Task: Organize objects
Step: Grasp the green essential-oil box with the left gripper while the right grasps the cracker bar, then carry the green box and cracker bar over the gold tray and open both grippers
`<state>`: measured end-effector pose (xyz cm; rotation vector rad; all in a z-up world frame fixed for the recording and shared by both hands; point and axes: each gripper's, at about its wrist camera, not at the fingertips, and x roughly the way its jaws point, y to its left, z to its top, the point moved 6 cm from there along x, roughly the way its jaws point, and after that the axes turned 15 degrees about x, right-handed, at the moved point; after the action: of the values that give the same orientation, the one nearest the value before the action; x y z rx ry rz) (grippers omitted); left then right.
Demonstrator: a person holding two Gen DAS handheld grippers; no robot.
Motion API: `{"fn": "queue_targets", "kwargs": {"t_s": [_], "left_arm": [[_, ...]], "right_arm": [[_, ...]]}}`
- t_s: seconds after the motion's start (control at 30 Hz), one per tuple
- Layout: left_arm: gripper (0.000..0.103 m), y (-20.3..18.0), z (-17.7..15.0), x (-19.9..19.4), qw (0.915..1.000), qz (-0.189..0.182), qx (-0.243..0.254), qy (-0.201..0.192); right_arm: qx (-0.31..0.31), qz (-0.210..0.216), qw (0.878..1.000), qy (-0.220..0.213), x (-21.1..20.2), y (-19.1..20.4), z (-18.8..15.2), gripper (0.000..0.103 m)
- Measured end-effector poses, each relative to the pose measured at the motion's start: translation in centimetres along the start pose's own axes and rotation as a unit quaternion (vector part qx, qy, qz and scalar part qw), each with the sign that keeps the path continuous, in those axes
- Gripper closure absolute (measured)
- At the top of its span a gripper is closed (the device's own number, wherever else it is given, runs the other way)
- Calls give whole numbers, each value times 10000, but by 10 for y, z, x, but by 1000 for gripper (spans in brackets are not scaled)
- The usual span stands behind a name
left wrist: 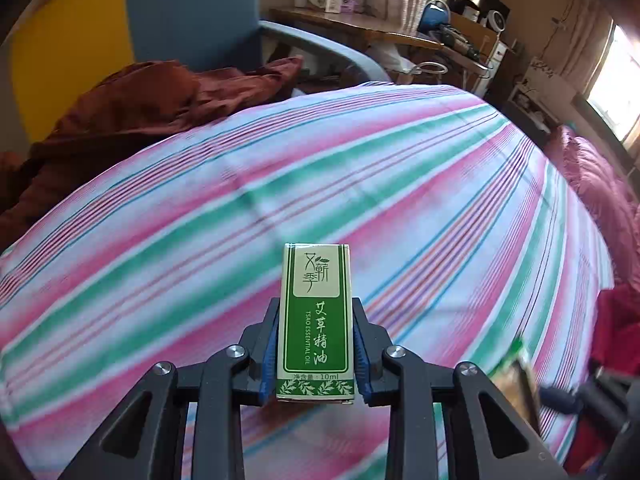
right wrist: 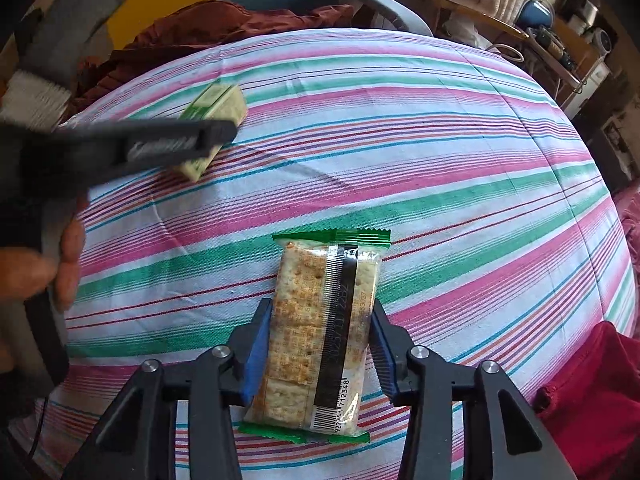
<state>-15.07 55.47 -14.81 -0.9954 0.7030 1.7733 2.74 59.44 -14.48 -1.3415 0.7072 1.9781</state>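
Note:
A green and cream essential-oil box (left wrist: 316, 320) stands lengthwise between the blue pads of my left gripper (left wrist: 316, 305), which is shut on it above the striped sheet (left wrist: 360, 184). In the right wrist view the same box (right wrist: 220, 102) shows at the upper left, behind a dark finger (right wrist: 168, 144) of the left gripper. My right gripper (right wrist: 320, 305) is shut on a clear cracker packet (right wrist: 320, 320) with green ends, low over the sheet (right wrist: 440, 160). The packet (left wrist: 520, 384) appears blurred at the lower right of the left wrist view.
A brown cloth (left wrist: 140, 108) lies bunched at the far left of the bed, in front of a blue chair (left wrist: 192, 12). A red cloth (right wrist: 592, 392) sits at the near right and a pink quilt (left wrist: 592, 184) further right. A hand (right wrist: 68, 256) holds the left gripper. A cluttered wooden desk (left wrist: 352, 24) stands behind.

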Motion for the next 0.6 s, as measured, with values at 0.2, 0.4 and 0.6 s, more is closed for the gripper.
{"fn": "queue_targets", "kwargs": {"t_s": [0.2, 0.4, 0.6], "left_arm": [[73, 7, -59, -37, 9987, 342, -379, 44], [73, 0, -123, -77, 9956, 691, -634, 6], [73, -8, -153, -94, 9940, 865, -667, -33]], "right_arm": [[-42, 102, 9999, -2, -5, -2, -4, 58], [-287, 528, 9982, 7, -13, 13, -12, 58], [-857, 630, 9943, -57, -15, 33, -36, 58]]}}
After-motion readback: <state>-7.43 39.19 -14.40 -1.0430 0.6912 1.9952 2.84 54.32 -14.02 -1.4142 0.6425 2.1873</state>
